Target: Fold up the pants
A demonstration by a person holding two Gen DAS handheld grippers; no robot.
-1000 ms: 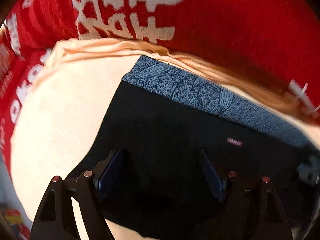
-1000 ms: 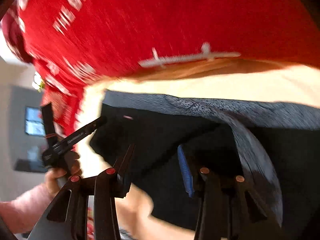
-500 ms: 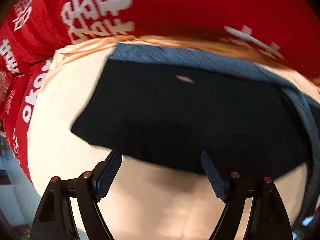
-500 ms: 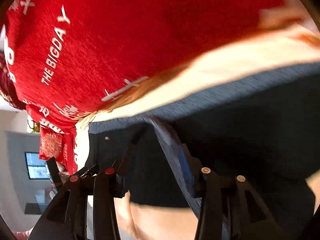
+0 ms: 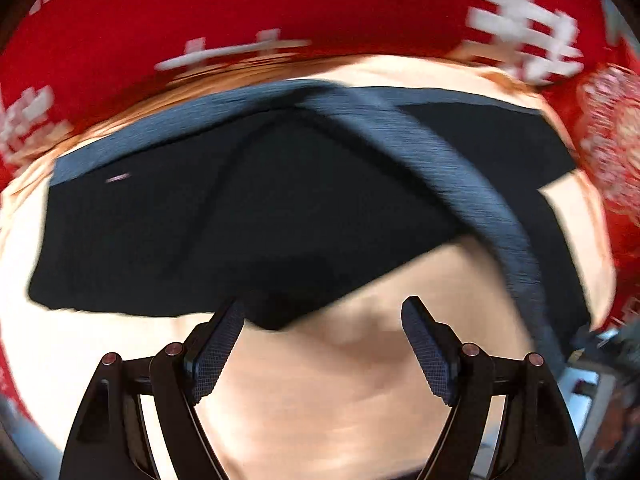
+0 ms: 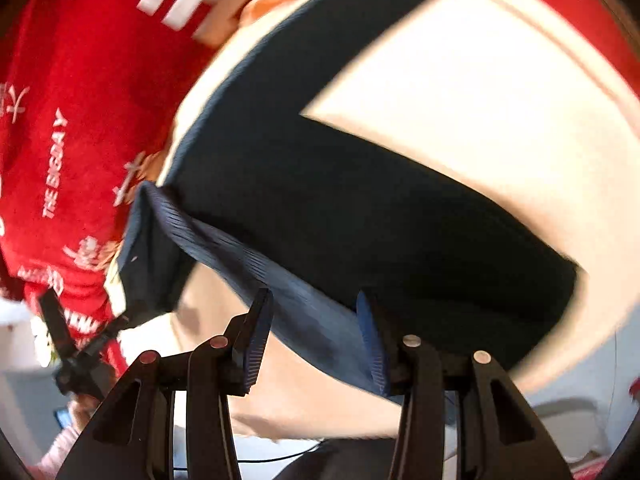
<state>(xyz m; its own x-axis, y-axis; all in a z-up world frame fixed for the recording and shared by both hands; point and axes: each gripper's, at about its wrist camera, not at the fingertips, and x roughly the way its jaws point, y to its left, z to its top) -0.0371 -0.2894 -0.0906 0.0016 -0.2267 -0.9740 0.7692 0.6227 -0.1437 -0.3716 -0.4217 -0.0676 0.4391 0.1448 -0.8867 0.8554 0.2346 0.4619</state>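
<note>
The black pants (image 5: 256,216) with a grey-blue waistband (image 5: 472,184) lie on a cream surface (image 5: 320,400). In the left wrist view my left gripper (image 5: 322,344) is open and empty, its fingertips just short of the near edge of the cloth. In the right wrist view the pants (image 6: 360,208) stretch across the surface, and the waistband (image 6: 296,304) runs between the fingers of my right gripper (image 6: 316,336). The jaws stand apart with the band loose between them. The image is motion-blurred.
A red cloth with white lettering (image 5: 280,8) covers the area behind the cream surface, and also shows in the right wrist view (image 6: 72,120). The other gripper and the person's hand (image 6: 76,356) show at the lower left of the right wrist view.
My left gripper has drawn back off the pants, from over the cloth to its near edge. My right gripper has swung round, and the waistband now lies between its fingers.
</note>
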